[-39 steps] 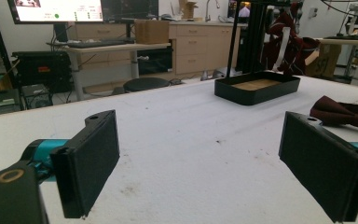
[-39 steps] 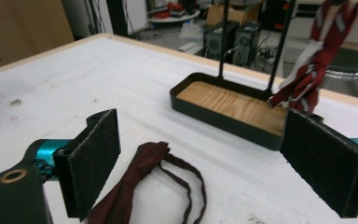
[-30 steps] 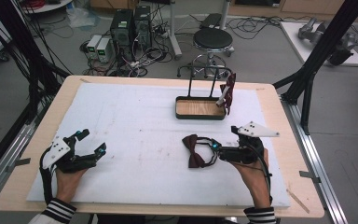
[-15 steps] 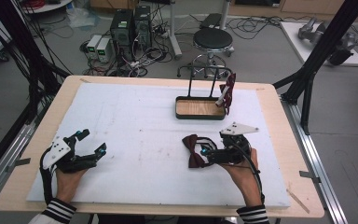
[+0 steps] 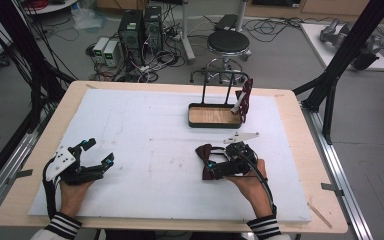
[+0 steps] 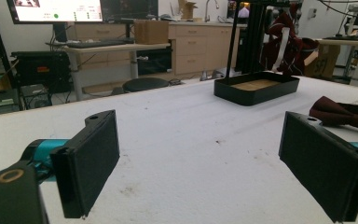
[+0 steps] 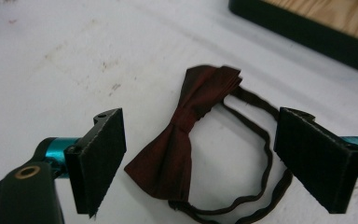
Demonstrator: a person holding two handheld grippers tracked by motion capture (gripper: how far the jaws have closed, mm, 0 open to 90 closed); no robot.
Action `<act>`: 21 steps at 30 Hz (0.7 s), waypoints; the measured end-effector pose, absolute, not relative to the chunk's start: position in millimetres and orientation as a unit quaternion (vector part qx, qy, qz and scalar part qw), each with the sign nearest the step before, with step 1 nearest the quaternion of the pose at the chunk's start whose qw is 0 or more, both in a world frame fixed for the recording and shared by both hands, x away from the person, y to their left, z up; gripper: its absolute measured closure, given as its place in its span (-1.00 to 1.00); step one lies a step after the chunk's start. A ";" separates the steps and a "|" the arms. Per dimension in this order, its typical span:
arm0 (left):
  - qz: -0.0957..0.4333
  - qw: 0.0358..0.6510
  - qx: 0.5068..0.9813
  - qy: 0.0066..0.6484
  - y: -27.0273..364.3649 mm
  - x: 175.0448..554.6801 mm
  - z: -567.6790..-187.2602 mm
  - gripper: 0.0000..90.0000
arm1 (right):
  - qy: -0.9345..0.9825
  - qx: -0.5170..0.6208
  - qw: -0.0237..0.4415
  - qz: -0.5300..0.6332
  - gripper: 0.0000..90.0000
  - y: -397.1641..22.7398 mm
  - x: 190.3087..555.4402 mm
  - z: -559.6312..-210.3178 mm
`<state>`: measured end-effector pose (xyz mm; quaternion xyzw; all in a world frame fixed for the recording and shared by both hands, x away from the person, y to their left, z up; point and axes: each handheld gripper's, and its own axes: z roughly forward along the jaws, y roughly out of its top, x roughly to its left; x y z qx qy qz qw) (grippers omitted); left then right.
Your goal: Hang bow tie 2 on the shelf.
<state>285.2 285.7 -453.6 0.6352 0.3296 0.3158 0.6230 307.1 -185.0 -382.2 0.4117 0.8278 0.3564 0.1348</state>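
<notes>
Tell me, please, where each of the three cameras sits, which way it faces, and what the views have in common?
High view: above the person's side, looking forward and down on the white table; both forearms, left gripper and right gripper show.
Left gripper view: rides the left gripper, looking level across the table towards the black tray; open jaws show.
Right gripper view: rides the right gripper, looking down on the maroon bow tie; jaws have just been closing, either side of it, not pressing.
Shared: tie and tray appear in all three.

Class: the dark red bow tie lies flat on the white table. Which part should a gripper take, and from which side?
Probably the pinched centre knot of the bow tie, from above: it is the narrowest part, and the flat wings flare either side. Keep clear of the strap loop.
</notes>
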 end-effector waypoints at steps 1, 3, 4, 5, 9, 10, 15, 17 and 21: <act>0.316 0.623 0.635 0.330 285.7 285.2 -453.6 -0.72 | 0.830 0.413 0.129 0.352 -0.64 -184.0 308.2 -383.7; 0.316 0.622 0.636 0.329 285.7 285.1 -453.6 -0.72 | 0.835 0.416 0.118 0.342 -0.61 -182.1 309.9 -386.3; 0.316 0.622 0.636 0.329 285.7 285.1 -453.6 -0.72 | 0.837 0.416 0.114 0.338 -0.60 -181.2 310.8 -387.6; 0.316 0.622 0.636 0.329 285.8 285.1 -453.6 -0.72 | 0.837 0.418 0.112 0.334 -0.57 -180.3 311.5 -388.6; 0.316 0.623 0.635 0.330 285.7 285.2 -453.6 -0.72 | 0.842 0.418 0.098 0.326 -0.49 -177.7 313.7 -391.2; 0.316 0.623 0.635 0.330 285.7 285.2 -453.6 -0.72 | 0.843 0.418 0.098 0.324 -0.48 -176.8 314.3 -391.9; 0.316 0.622 0.636 0.329 285.8 285.1 -453.6 -0.72 | 0.850 0.415 0.084 0.313 -0.42 -173.7 317.8 -396.0; 0.316 0.622 0.636 0.329 285.8 285.1 -453.6 -0.72 | 0.853 0.418 0.078 0.304 -0.41 -171.6 318.8 -398.3; 0.316 0.623 0.636 0.329 285.7 285.1 -453.6 -0.72 | 0.859 0.417 0.073 0.289 -0.33 -168.4 321.0 -403.1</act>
